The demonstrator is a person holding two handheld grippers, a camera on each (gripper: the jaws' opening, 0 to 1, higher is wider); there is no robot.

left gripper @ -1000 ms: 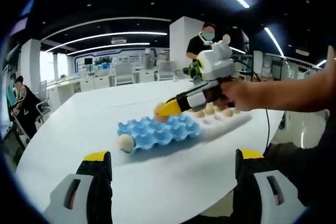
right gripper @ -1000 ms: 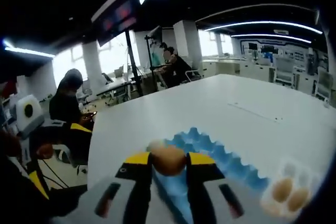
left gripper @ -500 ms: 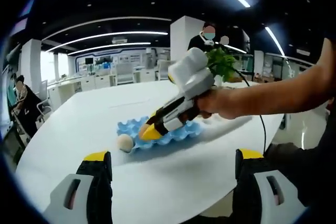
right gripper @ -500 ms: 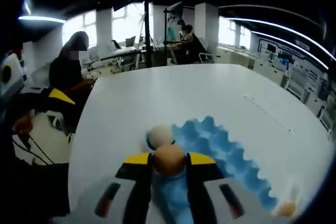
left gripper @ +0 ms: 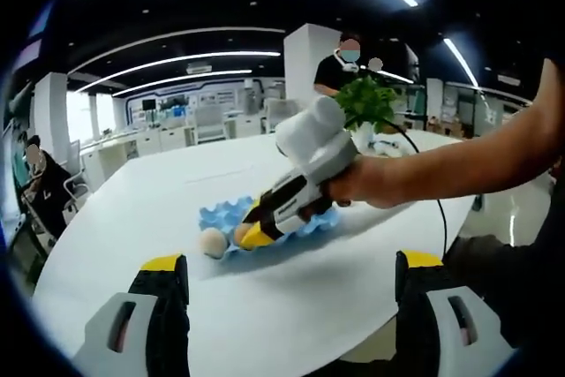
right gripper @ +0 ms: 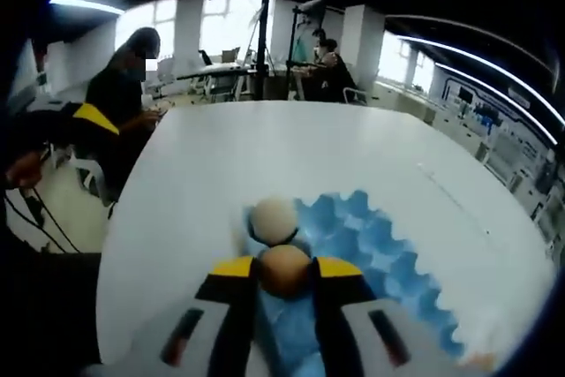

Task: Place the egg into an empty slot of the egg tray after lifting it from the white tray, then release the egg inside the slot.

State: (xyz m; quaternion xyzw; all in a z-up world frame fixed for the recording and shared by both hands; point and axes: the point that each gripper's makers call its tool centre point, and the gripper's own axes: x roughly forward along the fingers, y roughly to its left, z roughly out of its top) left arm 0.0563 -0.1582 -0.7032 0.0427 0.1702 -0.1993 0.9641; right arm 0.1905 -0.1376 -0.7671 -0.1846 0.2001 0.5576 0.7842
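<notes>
A blue egg tray [left gripper: 231,215] [right gripper: 371,249] lies on the white table. One pale egg [left gripper: 212,242] [right gripper: 273,220] sits in its corner slot. My right gripper [right gripper: 284,271] is shut on a brown egg [right gripper: 284,269] and holds it low over the tray's near slots, just behind the pale egg. In the left gripper view the right gripper [left gripper: 250,237] comes in from the right, its yellow tips down at the tray's front edge with the brown egg [left gripper: 241,233] between them. My left gripper [left gripper: 291,262] hangs open at the near table edge, jaws wide apart, nothing between them.
The white table [left gripper: 159,192] stretches wide around the tray. A potted green plant [left gripper: 365,103] stands at the far right of it. People sit and stand at desks beyond the table. A person's forearm [left gripper: 459,161] reaches across from the right.
The right gripper has carried the brown egg down and along the tray toward the pale egg's corner. The left gripper has stayed put.
</notes>
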